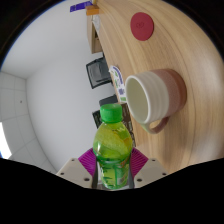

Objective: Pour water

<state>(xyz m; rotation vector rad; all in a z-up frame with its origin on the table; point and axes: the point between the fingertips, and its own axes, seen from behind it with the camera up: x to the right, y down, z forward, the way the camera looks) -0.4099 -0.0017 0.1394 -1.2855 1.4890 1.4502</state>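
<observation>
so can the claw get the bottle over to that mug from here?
Probably yes. The claw holds the green bottle, and the white mug sits just beyond it on the wooden table, nothing between them.

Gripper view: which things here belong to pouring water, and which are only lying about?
For the job:
- green bottle, held between the fingers of the hand-held gripper
- white cup on the wooden table

Lying about:
- red round disc on the table
- dark framed object on the floor

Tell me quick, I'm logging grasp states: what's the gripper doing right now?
Gripper: closed on the green bottle, a pad pressing each side, bottle tipped toward the white cup.
</observation>
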